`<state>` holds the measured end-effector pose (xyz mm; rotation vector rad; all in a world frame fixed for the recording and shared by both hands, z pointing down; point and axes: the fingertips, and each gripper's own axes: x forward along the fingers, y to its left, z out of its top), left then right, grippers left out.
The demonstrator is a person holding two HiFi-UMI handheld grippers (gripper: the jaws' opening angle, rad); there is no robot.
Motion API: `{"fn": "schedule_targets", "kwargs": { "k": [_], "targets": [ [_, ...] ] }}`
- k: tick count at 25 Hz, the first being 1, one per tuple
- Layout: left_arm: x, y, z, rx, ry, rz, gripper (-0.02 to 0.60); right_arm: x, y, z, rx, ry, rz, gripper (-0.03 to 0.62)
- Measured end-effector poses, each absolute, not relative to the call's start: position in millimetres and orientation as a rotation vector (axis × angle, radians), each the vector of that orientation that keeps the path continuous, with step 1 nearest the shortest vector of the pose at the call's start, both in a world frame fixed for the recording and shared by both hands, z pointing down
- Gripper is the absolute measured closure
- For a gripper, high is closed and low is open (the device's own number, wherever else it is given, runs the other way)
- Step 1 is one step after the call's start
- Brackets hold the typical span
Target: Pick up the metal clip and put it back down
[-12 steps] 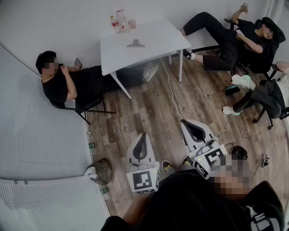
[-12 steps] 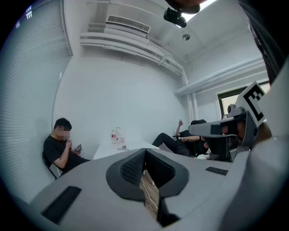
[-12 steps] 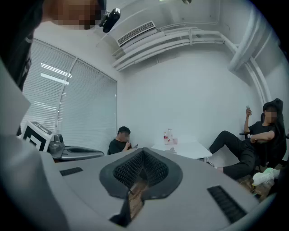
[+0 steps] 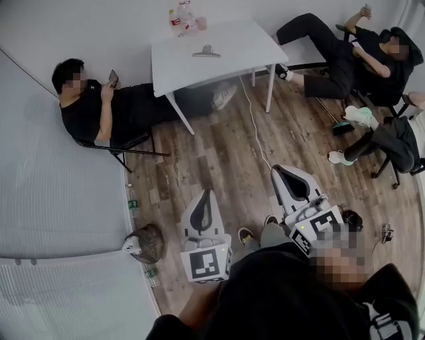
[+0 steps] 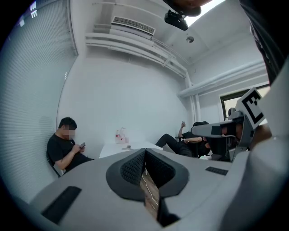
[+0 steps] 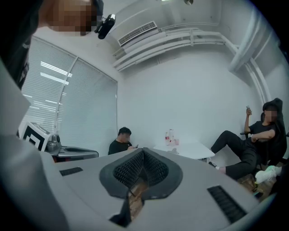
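Nearest the camera, both tools are held level at waist height over the wooden floor (image 4: 219,153). The left hand-held gripper (image 4: 208,194) has its jaws together at the tips with nothing between them. The right hand-held gripper (image 4: 277,170) is likewise closed and empty. Both point forward, towards the far end of the room.

Mid-field: bare floor with a white cable (image 4: 255,133) running from near the right tool up to the surface. One person sits against the left wall (image 4: 93,109); others sit on chairs at the right (image 4: 372,60).

Far field: the metal clip (image 4: 207,51) lies on the white surface (image 4: 239,63), towards its back edge, just in front of a group of bottles (image 4: 184,16). It is untouched and well apart from both tools.

Assessment: the clip lies straight ahead of the left tool, almost on its line, while the right tool stands off to the right. The clip's long axis appears to run across the view, square to the line of approach. Neither tool is within reach; the person must first close the distance. The left appears better aligned.
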<state>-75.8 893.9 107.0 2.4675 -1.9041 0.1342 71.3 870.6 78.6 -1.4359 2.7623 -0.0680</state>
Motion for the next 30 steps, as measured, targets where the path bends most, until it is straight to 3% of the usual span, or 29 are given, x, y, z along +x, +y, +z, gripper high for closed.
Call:
{"fn": "schedule_targets", "kwargs": {
  "k": [15,30],
  "targets": [
    [-94,852,110,2.504,-1.891,0.142,0.561,57,826,82,-1.405,2.737,-0.114,0.577],
    [-103,712,118,2.49,-1.859,0.212,0.561,53,683,94,-1.427,2.733,-0.19,0.577]
  ]
}}
